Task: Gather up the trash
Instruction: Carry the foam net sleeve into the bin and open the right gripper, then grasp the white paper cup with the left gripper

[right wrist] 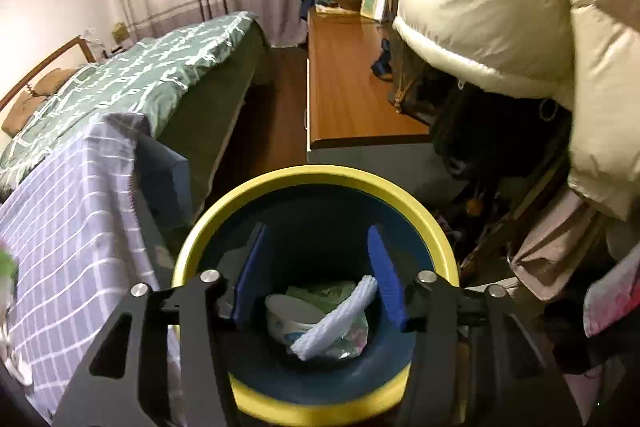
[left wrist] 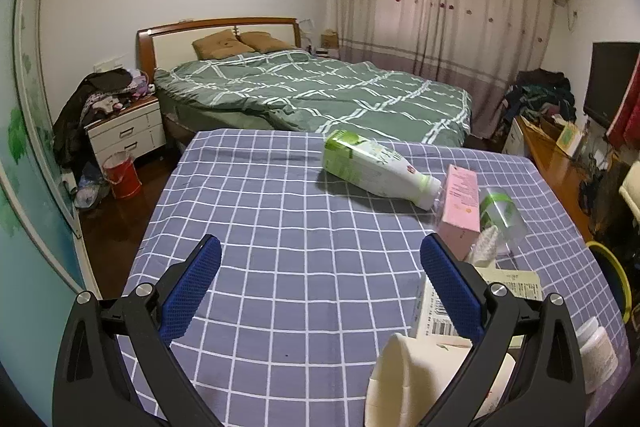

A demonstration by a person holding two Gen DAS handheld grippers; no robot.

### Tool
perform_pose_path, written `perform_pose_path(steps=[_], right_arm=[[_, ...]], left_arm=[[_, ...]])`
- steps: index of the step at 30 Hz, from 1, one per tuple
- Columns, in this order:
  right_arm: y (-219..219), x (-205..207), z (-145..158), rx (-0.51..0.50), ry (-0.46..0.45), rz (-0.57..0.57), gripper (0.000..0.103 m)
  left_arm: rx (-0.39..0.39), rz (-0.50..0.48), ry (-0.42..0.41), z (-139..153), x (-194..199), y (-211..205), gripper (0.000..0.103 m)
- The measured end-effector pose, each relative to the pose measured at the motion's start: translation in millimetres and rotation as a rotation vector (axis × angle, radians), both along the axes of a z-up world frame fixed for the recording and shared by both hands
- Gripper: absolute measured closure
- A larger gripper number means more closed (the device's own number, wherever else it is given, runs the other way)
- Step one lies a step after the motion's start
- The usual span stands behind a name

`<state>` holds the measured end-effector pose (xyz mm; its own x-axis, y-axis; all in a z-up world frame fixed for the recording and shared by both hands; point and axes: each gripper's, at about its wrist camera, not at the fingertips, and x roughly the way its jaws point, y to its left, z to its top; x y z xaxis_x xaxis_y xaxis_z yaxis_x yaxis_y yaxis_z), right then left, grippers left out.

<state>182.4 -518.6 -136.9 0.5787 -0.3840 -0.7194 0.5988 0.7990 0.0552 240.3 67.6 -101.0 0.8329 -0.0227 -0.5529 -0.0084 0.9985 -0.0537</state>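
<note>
Your right hand-held gripper (right wrist: 318,275) hangs over the yellow-rimmed bin (right wrist: 316,175), its blue pads parted with nothing pressed between them. Only the right wrist view shows what lies in the bin: a white foam net sleeve (right wrist: 336,319) on top of a white tub (right wrist: 294,311) and a clear plastic bag (right wrist: 354,333), with something green behind. The sleeve's long axis runs on a slant, from low near the bin's middle up toward the right pad. That view also gives you the cream puffer jacket (right wrist: 520,7) heaped at the right and the wooden cabinet top (right wrist: 348,83) behind the bin.

Your left hand-held gripper (left wrist: 320,267) is released too, jaws spread wide above the checked cloth of the bench (left wrist: 260,207), holding nothing. Only the left wrist view shows the trash waiting there. A white and green bottle (left wrist: 372,167) lies on its side, base toward the bed (left wrist: 320,87), neck pointing down and right to the pink box (left wrist: 460,203). The box lies flat, its long axis running away from you. Just right of it a clear bottle with a green label (left wrist: 500,215) lies tipped over. Near your right pad sit a barcoded carton (left wrist: 436,315), a paper cup (left wrist: 412,379) on its side with its mouth toward the left, and a white jar (left wrist: 598,351) at the bench's edge. Here the bin shows only as a sliver of yellow rim (left wrist: 616,267).
</note>
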Motion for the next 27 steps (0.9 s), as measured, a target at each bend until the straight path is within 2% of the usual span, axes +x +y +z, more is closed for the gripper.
perform_pose_path(steps=[9,14,17,22,27], right_arm=[[43.8,-35.6,15.1,0.001,-0.035,0.117,0.051],[57.0,-35.3,20.6,0.027,-0.068,0.185,0.050],[63.0,-35.5,20.6,0.041,-0.076,0.216,0.050],[62.8,-37.6,14.3,0.066,-0.076,0.235,0.050],[57.8,-41.1,10.3,0.084,-0.079,0.235,0.050]], left_arm=[[0.031,-0.108,0.054,7.6,-11.1,-28.5,0.005],[0.016,-0.210,0.132,8.0,-33.4,-47.4,0.005],[0.039,-0.257,0.177,4.2,-44.6,-61.0,0.005],[0.102,-0.286,0.235,-6.9,-47.9,-76.9,0.005],[0.117,-0.298,0.301,-21.6,-36.2,-80.6,0.005]])
